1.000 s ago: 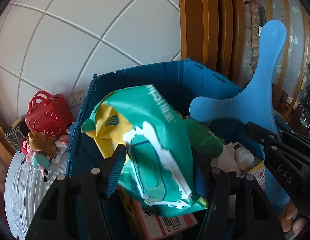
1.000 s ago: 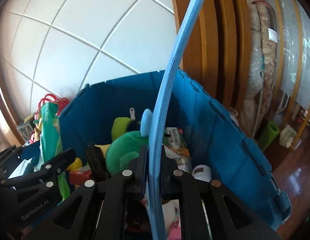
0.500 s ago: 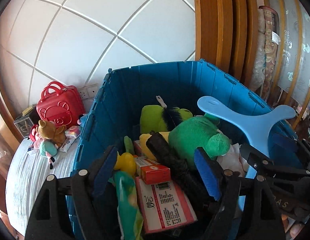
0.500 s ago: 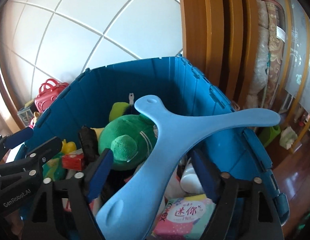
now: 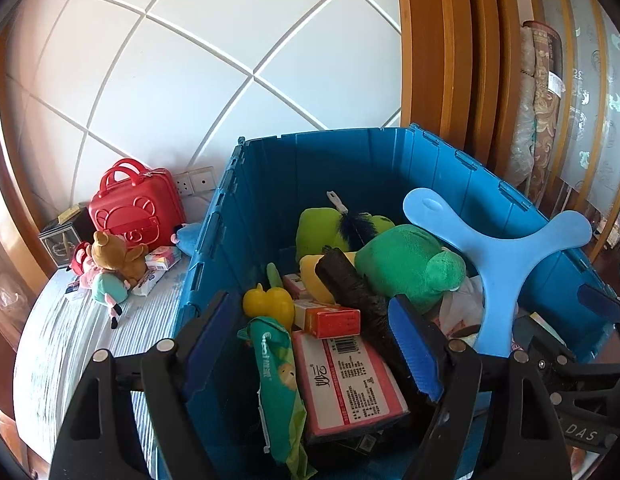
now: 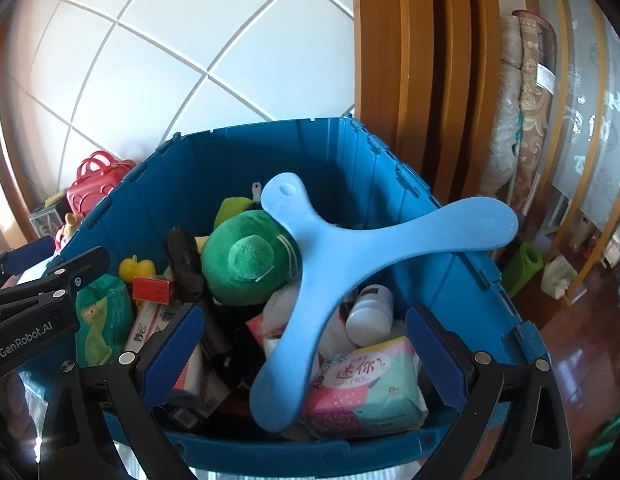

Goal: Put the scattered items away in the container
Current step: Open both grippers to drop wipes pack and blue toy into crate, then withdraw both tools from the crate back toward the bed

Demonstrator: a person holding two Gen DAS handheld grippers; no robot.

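Note:
A blue crate (image 5: 349, 168) (image 6: 238, 168) holds several items. My left gripper (image 5: 310, 344) is open and empty above its near left part; the green wipes pack (image 5: 276, 384) (image 6: 100, 316) lies in the crate below it. My right gripper (image 6: 306, 348) is open and empty above the near right part. The light-blue three-armed boomerang (image 6: 329, 264) (image 5: 497, 256) lies loose across the contents, one arm over the crate's right rim. A green plush (image 5: 405, 264) (image 6: 246, 268) sits in the middle.
On the striped mat left of the crate are a red toy case (image 5: 130, 208), a brown teddy (image 5: 114, 254) and small packs (image 5: 158, 264). A wooden frame and rolled rugs (image 6: 525, 92) stand at the right. A white tiled wall is behind.
Both grippers have opened. The left one has let the green wipes pack drop into the crate. The right one has let go of the boomerang, which now lies flat across the contents.

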